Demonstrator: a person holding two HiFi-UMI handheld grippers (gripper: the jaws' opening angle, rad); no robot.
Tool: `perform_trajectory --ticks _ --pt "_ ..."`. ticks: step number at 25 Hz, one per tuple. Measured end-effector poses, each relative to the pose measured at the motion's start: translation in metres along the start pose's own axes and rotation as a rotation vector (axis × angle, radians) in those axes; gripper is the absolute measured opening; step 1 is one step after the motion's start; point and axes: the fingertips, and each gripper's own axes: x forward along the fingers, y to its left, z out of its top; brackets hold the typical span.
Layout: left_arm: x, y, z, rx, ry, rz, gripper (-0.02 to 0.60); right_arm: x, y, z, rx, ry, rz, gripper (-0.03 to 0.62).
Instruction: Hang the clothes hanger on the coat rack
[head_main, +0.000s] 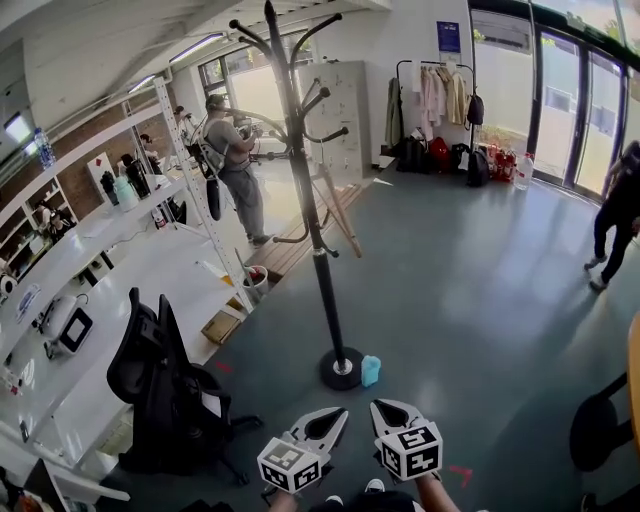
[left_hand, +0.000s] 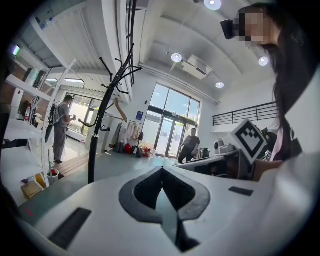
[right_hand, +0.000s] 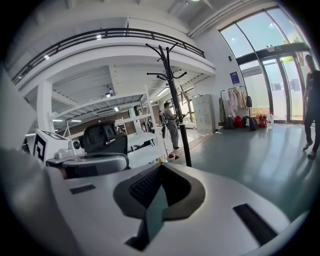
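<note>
Both tools sit at the bottom edge of the head view, side by side and just apart. The left tool (head_main: 340, 413) has its jaws pressed together with nothing between them, as its own view confirms (left_hand: 161, 169). The right tool (head_main: 378, 405) is likewise closed and empty (right_hand: 159, 167).

Just beyond them the black coat rack (head_main: 310, 200) stands upright on the grey floor (head_main: 480, 300), its round base (head_main: 341, 368) touching or almost touching a small pale blue object (head_main: 371, 370). A pale wooden piece (head_main: 338, 215) shows beside the rack's middle arms; I cannot tell whether it is the clothes hanger or something standing behind the pole.

Left of the rack, a black office chair (head_main: 165, 385) draped with dark bags stands by a long white worktop (head_main: 130, 270). Farther back a person (head_main: 235, 160) stands by white shelving. A garment rail (head_main: 435, 95) with pale clothes stands at the far wall, and another person (head_main: 615, 215) is at the right edge.
</note>
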Motion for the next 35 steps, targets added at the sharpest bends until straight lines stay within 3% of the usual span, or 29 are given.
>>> perform_trajectory --ticks 18,35 --pt "-0.053 0.027 0.009 0.034 0.002 -0.027 0.0 0.003 0.048 0.003 0.028 -0.043 -0.059 0.011" --pt "-0.045 0.012 0.001 0.023 0.011 -0.091 0.0 -0.016 0.042 -0.009 0.046 -0.037 -0.122 0.011"
